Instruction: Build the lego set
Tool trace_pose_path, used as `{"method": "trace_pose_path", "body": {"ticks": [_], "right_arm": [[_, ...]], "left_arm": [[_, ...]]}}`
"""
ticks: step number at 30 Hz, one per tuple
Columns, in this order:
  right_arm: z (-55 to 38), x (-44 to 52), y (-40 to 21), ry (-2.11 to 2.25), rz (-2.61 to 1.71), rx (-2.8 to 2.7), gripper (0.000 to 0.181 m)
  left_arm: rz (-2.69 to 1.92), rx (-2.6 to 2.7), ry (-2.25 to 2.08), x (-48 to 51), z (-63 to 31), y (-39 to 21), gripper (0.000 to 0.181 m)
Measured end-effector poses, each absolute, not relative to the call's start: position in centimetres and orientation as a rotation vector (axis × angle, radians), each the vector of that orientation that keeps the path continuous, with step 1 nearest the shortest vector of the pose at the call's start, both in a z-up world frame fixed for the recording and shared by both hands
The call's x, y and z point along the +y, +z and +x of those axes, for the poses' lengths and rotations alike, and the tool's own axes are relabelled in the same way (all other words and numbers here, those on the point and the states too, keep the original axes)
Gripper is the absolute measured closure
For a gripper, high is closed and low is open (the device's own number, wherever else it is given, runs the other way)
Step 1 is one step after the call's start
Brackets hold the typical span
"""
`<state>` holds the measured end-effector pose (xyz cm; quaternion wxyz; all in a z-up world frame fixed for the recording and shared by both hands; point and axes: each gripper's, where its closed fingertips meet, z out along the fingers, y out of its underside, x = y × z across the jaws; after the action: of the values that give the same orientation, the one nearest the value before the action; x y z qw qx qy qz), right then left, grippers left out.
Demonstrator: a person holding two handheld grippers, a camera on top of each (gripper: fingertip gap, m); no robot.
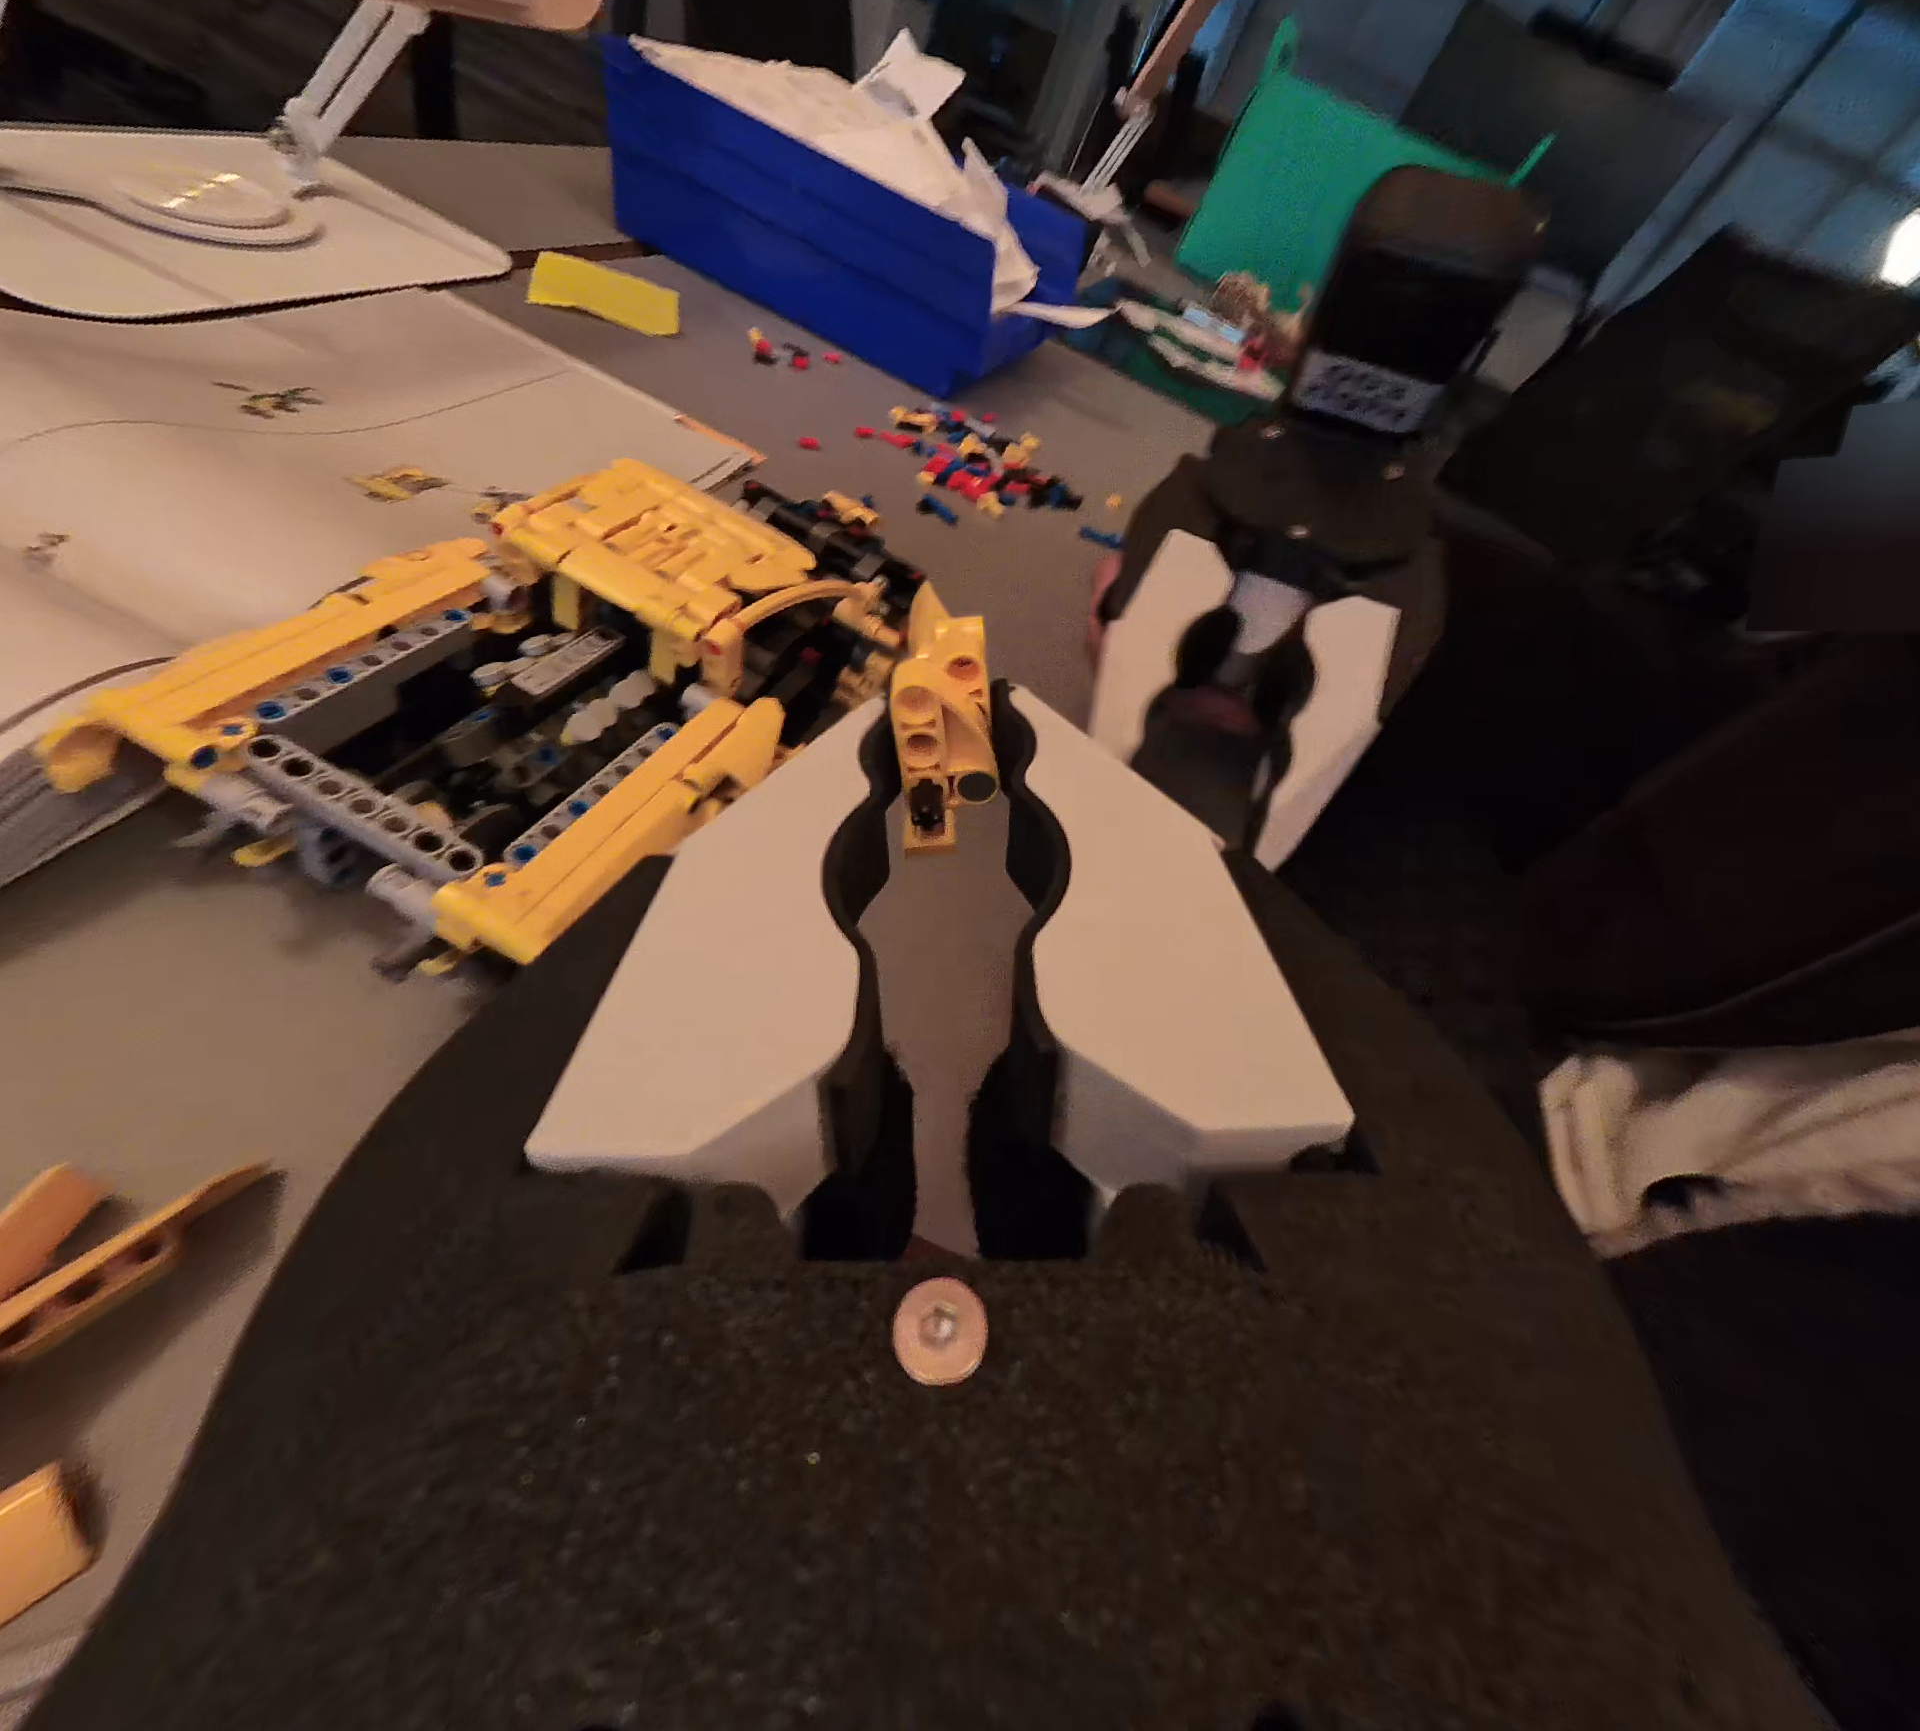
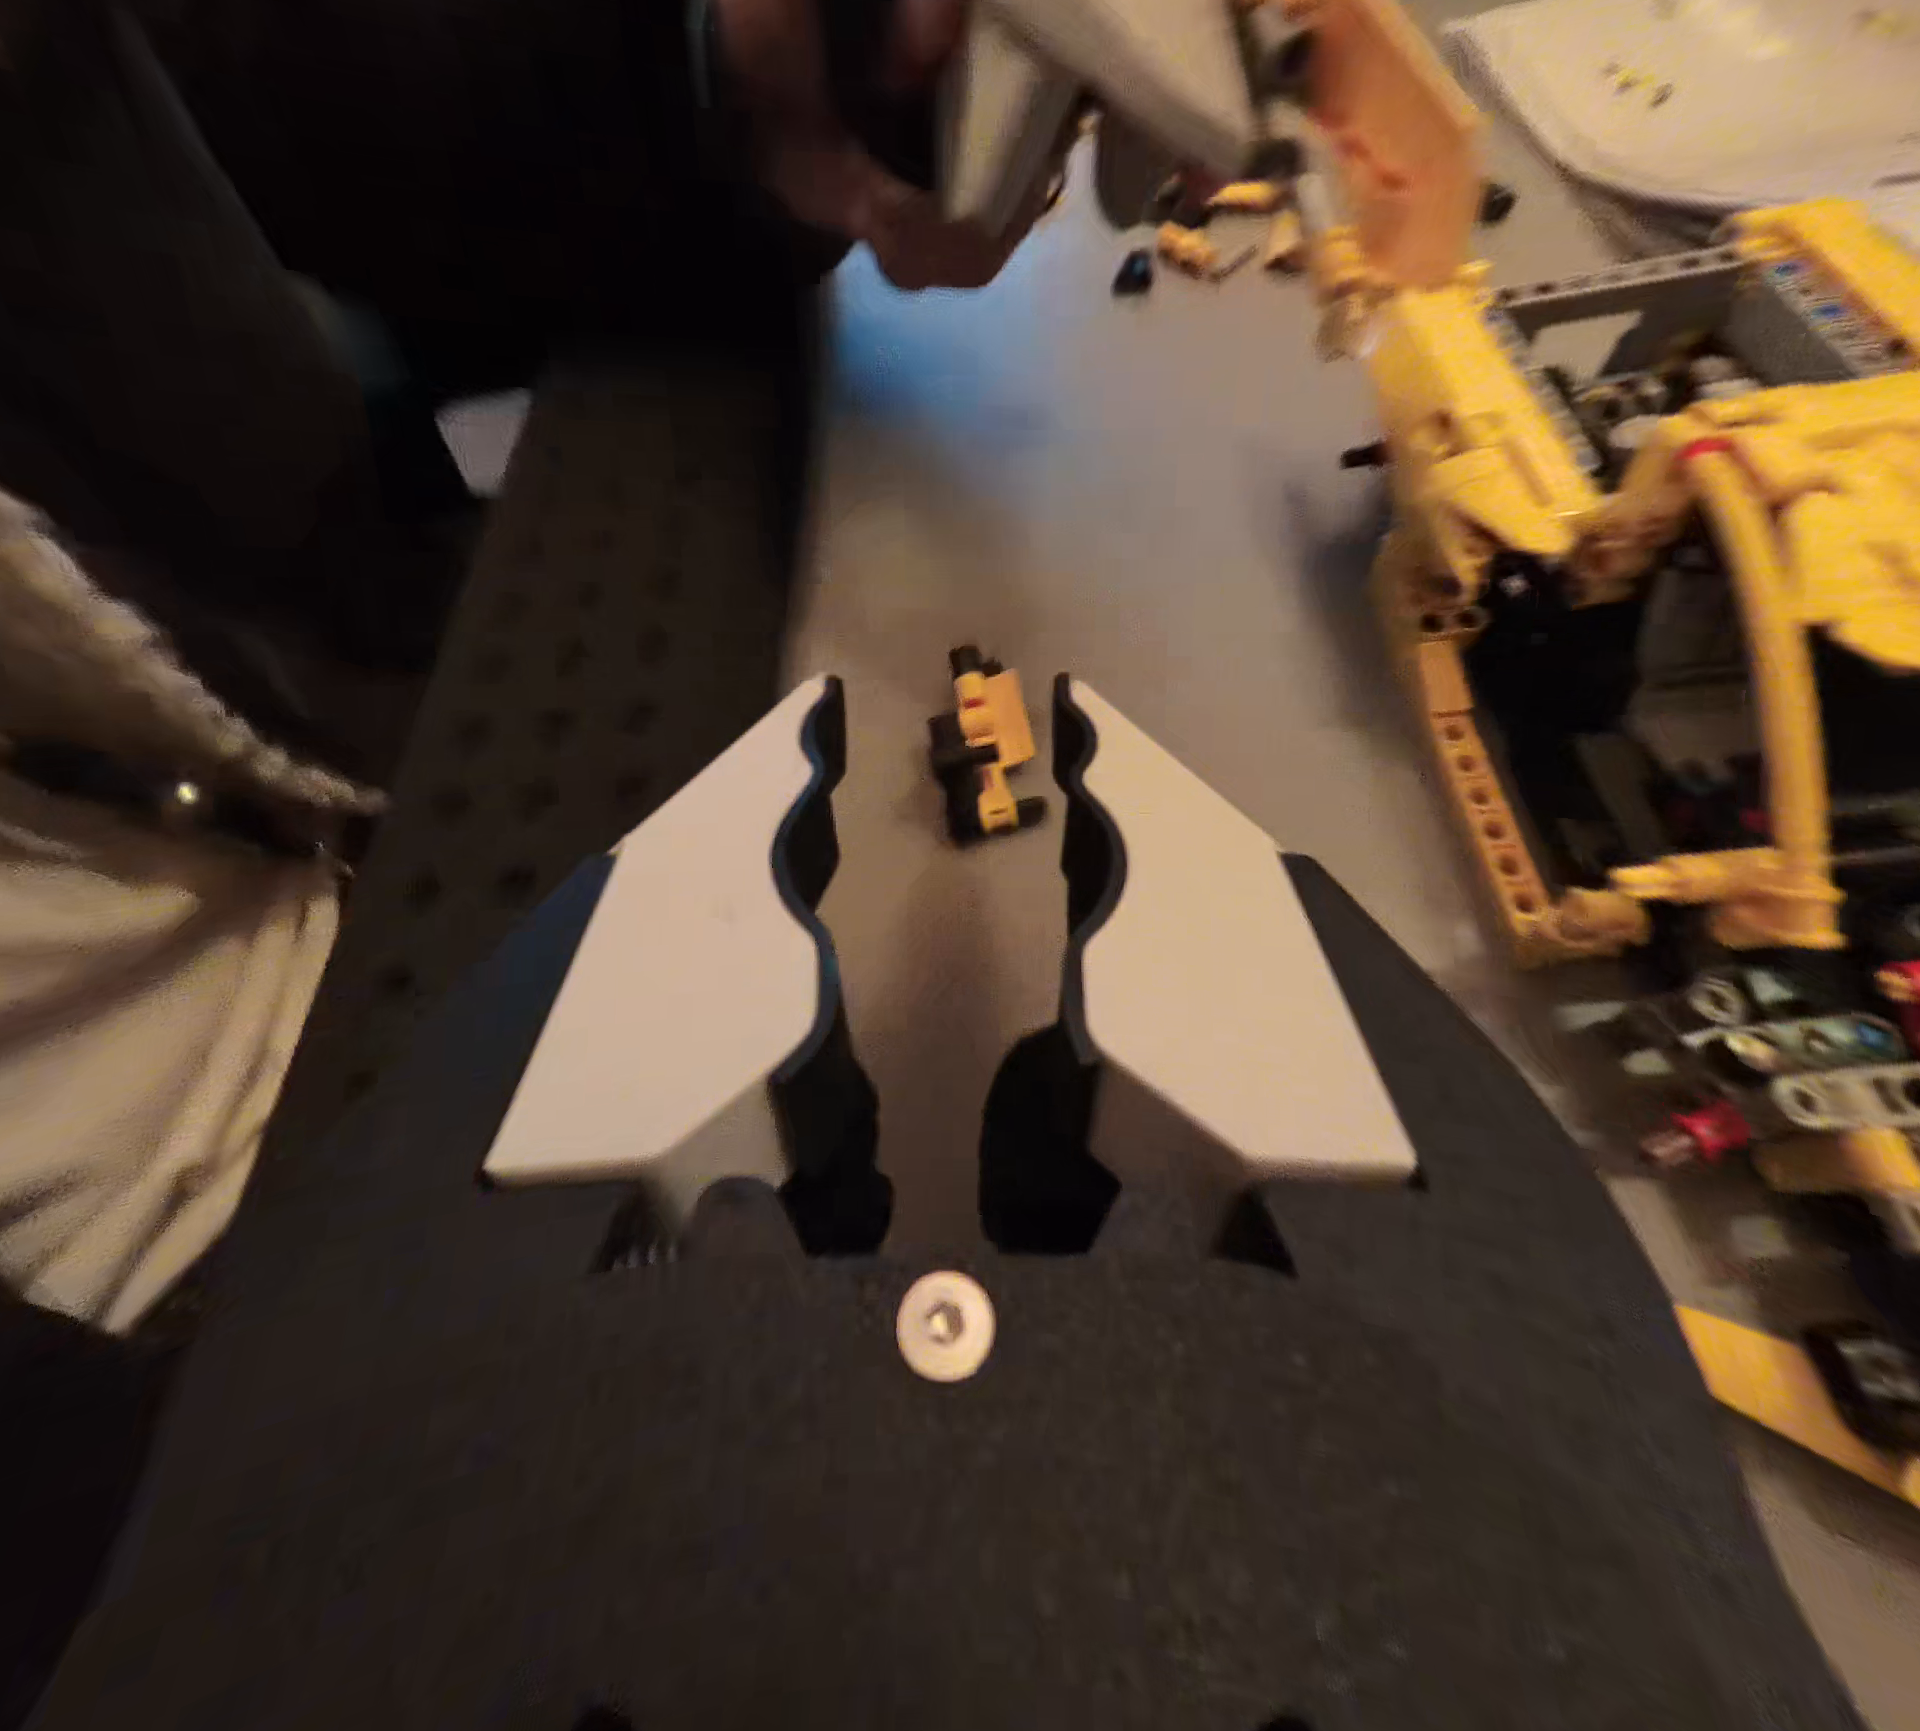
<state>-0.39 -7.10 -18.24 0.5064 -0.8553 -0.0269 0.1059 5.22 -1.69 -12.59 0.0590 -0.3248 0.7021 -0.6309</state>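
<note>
Right gripper (image 2: 945,715) hangs open around small yellow-black assembly (image 2: 982,746).

Seen along your left gripper (image 1: 940,725), the piece (image 1: 940,725) pinched between its fingertips sits at the centre. The lego model (image 1: 447,705) lies on the table (image 1: 208,1037) at nine o'clock from that piece, partly on the instruction sheet (image 1: 208,455). At twelve o'clock, farther back, loose bricks (image 1: 971,460) are scattered, with the bin (image 1: 810,227) behind them at eleven. Your right gripper (image 1: 1242,673) hangs at two o'clock. Along that right gripper (image 2: 945,746), a small subassembly (image 2: 982,746) lies on the table between the parted fingers, touching neither; the model is at three o'clock.
</note>
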Motion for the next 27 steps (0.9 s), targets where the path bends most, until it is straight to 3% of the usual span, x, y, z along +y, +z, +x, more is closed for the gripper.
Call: {"method": "trace_pose_path", "body": {"ticks": [9, 21, 27], "right_arm": [[-1.3, -7.4, -22.2, 0.197, -2.277, -0.151, 0.153], [-0.8, -6.0, -22.3, 0.096, -2.296, -0.145, 0.174], [-0.5, -6.0, -19.5, 0.357, -2.143, -0.015, 0.175]], "left_arm": [[-0.901, 2.382, -1.696, -3.5, 3.8, -16.9, 0.165], [-0.788, 2.513, -1.569, -5.0, 2.5, -19.5, 0.165], [-0.805, 2.495, -1.711, -5.3, 2.1, -18.4, 0.165]]}}
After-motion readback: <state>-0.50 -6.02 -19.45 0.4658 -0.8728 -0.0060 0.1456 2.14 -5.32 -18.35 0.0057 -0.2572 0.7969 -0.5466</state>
